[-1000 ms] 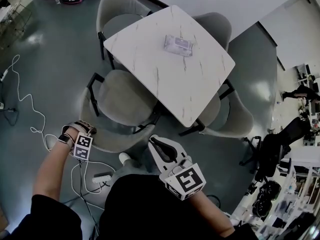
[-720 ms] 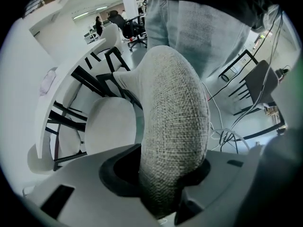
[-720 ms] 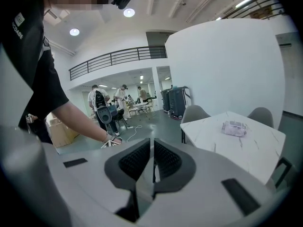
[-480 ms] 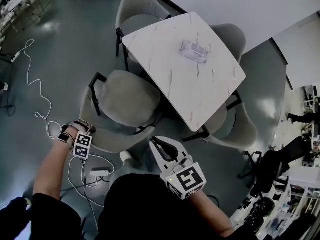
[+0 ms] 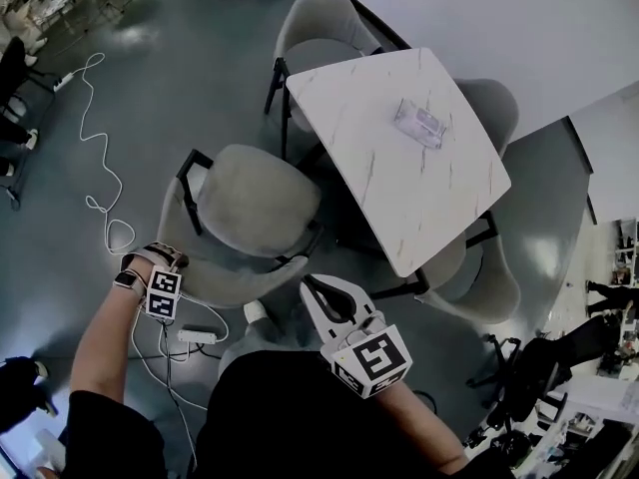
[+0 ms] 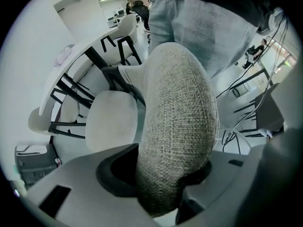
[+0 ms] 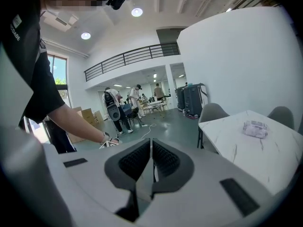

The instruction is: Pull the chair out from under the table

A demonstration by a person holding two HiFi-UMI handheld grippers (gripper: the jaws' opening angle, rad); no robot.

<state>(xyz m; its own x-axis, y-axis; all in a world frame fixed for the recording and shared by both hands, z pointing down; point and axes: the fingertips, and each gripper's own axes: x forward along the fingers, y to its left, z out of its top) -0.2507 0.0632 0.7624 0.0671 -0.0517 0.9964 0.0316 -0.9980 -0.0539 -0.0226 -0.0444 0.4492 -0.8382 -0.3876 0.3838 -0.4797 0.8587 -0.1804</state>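
Observation:
A grey upholstered chair (image 5: 255, 203) with black legs stands at the near-left side of the white marble table (image 5: 399, 158), its seat almost wholly out from under the top. My left gripper (image 5: 170, 277) points straight down on the curved rim of the chair's back (image 5: 230, 287). In the left gripper view the woven chair back (image 6: 177, 126) fills the gap of the left gripper (image 6: 161, 174). The pads still pinch the fabric while the jaws are opening. My right gripper (image 5: 327, 302) hovers shut and empty near the chair's right end, and the right gripper (image 7: 151, 148) touches nothing.
Three more grey chairs (image 5: 319, 28) sit tucked at the table's other sides. A clear packet (image 5: 419, 121) lies on the top. A white cable and power strip (image 5: 195, 335) trail on the floor by my left hand. My shoe (image 5: 255, 312) is just behind the chair.
The chair has come out from under the table, with more of its seat showing. My left hand stayed on the chair back and the right gripper kept shut.

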